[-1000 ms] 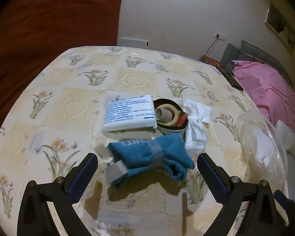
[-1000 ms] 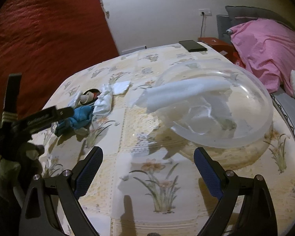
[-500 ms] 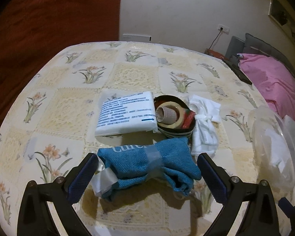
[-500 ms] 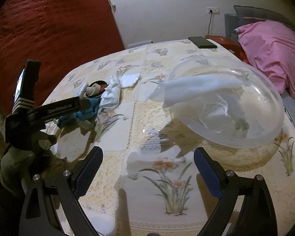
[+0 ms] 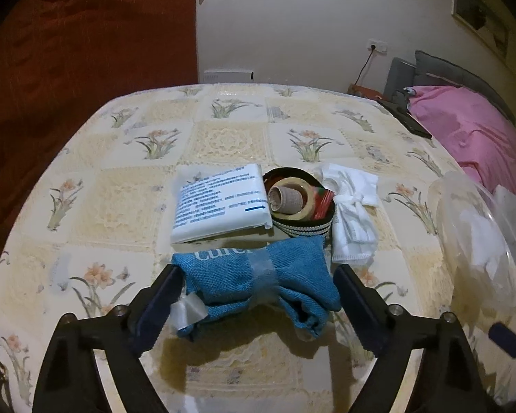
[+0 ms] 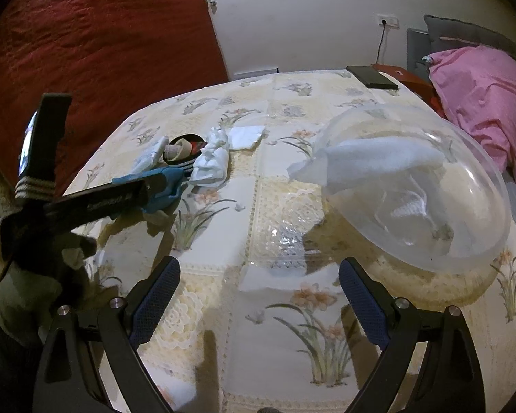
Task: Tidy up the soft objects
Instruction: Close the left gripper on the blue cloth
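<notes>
My left gripper (image 5: 254,296) spread wide around the blue cloth bundle (image 5: 258,282), fingers flanking it, my right gripper (image 6: 258,299) wide apart over bare tablecloth (image 6: 275,309), clear bowl (image 6: 447,206) beside

blue cloth (image 5: 258,282) lettered "cure", partly hidden

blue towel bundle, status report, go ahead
Left gripper open, fingers flanking the blue towel bundle, not closed on it. Right gripper open, empty, facing the clear bowl. White packet and striped basket just behind the bundle.
</notes>
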`<state>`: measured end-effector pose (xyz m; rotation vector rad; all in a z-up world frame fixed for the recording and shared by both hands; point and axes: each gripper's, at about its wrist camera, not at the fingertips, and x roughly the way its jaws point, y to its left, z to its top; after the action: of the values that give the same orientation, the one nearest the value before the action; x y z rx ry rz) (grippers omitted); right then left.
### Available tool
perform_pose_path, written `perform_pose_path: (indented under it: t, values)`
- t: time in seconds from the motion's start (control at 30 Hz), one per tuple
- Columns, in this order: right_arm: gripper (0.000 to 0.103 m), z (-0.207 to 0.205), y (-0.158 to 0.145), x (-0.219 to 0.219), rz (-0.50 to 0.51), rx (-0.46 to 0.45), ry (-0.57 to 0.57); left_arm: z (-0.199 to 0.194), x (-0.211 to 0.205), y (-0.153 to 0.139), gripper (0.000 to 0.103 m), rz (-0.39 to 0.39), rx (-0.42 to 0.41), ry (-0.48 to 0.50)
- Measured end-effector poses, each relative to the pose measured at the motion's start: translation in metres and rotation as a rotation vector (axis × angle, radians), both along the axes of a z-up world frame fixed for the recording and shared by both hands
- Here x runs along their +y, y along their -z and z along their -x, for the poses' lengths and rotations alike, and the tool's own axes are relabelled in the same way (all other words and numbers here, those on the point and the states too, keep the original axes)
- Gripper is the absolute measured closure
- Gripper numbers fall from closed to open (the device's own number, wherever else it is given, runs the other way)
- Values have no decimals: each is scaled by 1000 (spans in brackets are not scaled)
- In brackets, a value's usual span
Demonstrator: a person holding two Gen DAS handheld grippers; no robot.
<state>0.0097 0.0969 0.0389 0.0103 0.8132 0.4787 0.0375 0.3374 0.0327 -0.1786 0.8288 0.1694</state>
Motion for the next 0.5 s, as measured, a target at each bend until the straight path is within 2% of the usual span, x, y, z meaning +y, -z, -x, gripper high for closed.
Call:
perform_pose_path:
  t: [0.07, 0.2, 0.5]
  values:
    - [9, -2, -1, 3, 0, -1, -5, 6, 2, -2, 18, 1, -6, 4]
    - [9, -7, -5, 11, -4, 0, -21, 15, 6, -6, 18, 20, -22, 2]
    - [9, -25, -16, 34, 22, -42, -58, 35, 9, -20, 18, -18, -80, -4]
